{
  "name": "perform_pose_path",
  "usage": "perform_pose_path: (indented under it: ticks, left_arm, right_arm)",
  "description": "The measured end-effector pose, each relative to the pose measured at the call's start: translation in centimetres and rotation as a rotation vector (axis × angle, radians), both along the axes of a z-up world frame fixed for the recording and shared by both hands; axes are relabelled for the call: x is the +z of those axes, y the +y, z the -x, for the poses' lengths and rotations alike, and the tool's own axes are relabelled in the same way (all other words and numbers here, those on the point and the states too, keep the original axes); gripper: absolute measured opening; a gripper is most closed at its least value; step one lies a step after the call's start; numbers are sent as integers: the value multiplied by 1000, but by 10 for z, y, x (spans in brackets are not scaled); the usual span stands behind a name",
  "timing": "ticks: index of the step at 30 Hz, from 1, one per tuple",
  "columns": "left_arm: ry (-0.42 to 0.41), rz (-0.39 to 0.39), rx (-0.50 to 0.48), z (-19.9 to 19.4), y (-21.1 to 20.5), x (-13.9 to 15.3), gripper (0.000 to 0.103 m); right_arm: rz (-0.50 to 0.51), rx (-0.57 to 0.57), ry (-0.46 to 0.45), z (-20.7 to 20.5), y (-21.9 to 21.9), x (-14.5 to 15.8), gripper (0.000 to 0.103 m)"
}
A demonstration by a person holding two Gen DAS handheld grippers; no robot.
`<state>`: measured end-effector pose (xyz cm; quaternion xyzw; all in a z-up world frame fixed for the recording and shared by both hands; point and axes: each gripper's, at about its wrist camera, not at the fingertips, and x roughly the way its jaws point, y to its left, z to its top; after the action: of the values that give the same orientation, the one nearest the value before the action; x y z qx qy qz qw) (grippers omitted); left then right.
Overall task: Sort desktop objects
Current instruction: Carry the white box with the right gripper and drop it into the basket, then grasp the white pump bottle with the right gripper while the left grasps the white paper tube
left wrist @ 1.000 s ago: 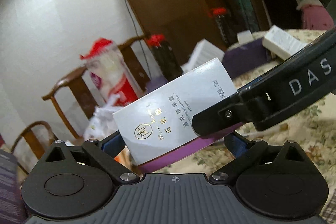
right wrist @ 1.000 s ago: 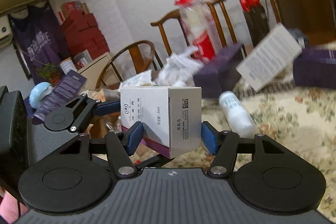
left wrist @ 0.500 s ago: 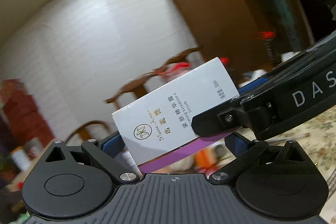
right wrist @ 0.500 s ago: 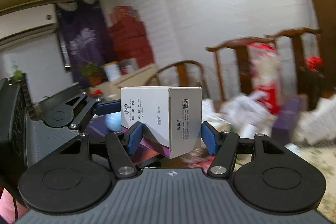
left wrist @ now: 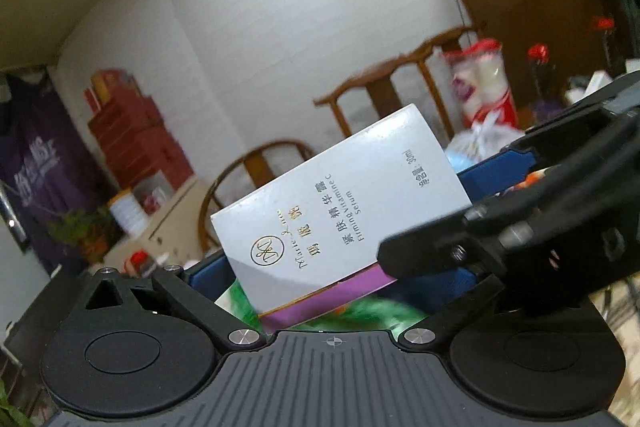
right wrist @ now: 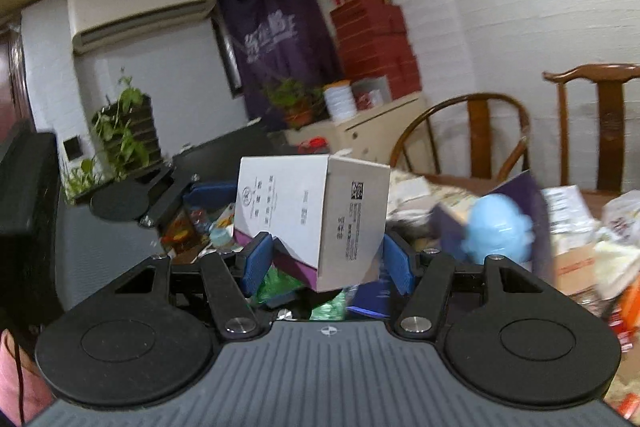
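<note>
A white serum box with a purple base [left wrist: 340,211] sits between the blue pads of my left gripper [left wrist: 332,279], tilted up to the right. The right gripper's black arm crosses in front of it at the right of the left wrist view. The same box [right wrist: 312,215] shows in the right wrist view between the blue pads of my right gripper [right wrist: 326,263], which is shut on it. The left gripper's body stands at the left of that view. Both grippers hold the box together, lifted above the clutter.
Wooden chairs [right wrist: 476,135] stand behind the table. A light blue round object [right wrist: 498,227], a purple box [right wrist: 532,203], plastic bags and green packaging [right wrist: 280,283] lie below. A cabinet [right wrist: 380,131] with red boxes and plants stands by the wall.
Both grippers have swung left together with the box still held. The floral tablecloth and white bottle left view; the cabinet, plants and air conditioner came into view.
</note>
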<state>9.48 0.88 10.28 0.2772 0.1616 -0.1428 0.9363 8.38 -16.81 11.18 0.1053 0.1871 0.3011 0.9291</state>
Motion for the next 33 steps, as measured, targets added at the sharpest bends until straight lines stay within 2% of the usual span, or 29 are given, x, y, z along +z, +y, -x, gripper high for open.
perform_pose_path:
  ticks: [4, 7, 10, 12, 17, 19, 26, 30, 33]
  left_arm:
    - [54, -66, 4, -23, 19, -10, 103]
    - [57, -115, 9, -30, 43, -24, 103]
    - [76, -123, -9, -39, 47, -27, 103]
    - [71, -118, -12, -43, 48, -27, 103]
    - [37, -60, -43, -35, 57, -25, 103]
    - [22, -15, -59, -26, 61, -20, 103]
    - [-58, 165, -57, 11, 67, -6, 103]
    - [-88, 234, -113, 32, 40, -3, 103]
    - [-94, 260, -151, 46, -2, -6, 103]
  right_arm:
    - [25, 8, 34, -5, 26, -7, 66]
    - [36, 12, 46, -8, 33, -9, 68]
    - [70, -2, 66, -10, 35, -11, 77]
    - [76, -5, 88, -12, 33, -13, 77]
    - [32, -35, 59, -11, 19, -6, 77]
    - [-4, -65, 56, -13, 11, -5, 81]
    - [-159, -167, 46, 5, -33, -31, 87]
    - [-160, -264, 36, 27, -74, -47, 90]
    - [-163, -353, 49, 44, -117, -57, 94]
